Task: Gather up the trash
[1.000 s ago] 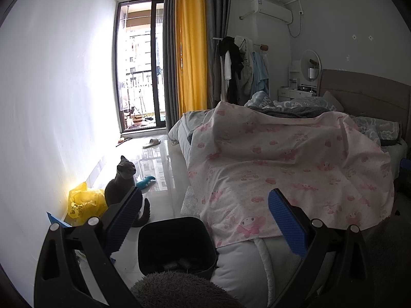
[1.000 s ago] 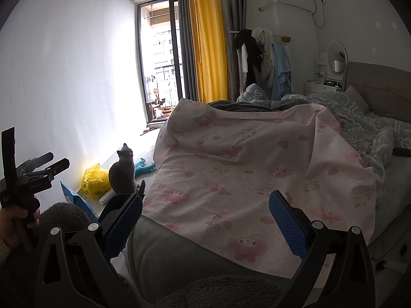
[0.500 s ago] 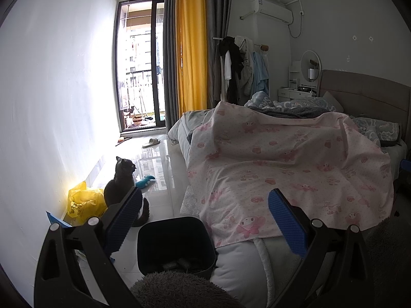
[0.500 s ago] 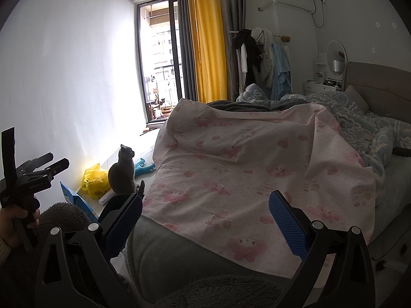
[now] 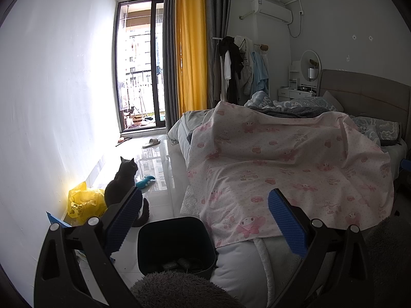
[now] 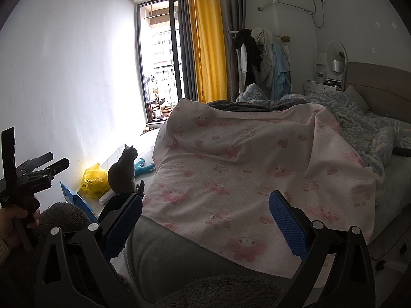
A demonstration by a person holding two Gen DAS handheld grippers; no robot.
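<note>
A dark bin (image 5: 177, 243) stands on the floor at the foot of the bed, with some crumpled trash at its bottom. My left gripper (image 5: 205, 218) is open and empty, held above and just behind the bin. My right gripper (image 6: 205, 218) is open and empty over the bed's near end. The left gripper also shows at the left edge of the right wrist view (image 6: 30, 174), held in a hand. A yellow plastic bag (image 5: 84, 202) lies by the wall, also in the right wrist view (image 6: 93, 179).
A grey cat (image 5: 123, 187) sits on the glossy floor beside the yellow bag, with a blue toy (image 5: 145, 181) next to it. A bed with a pink printed sheet (image 5: 282, 166) fills the right. A slipper (image 5: 151, 142) lies near the balcony door.
The cat has turned its head away toward the balcony. Both grippers have stayed almost still and open.
</note>
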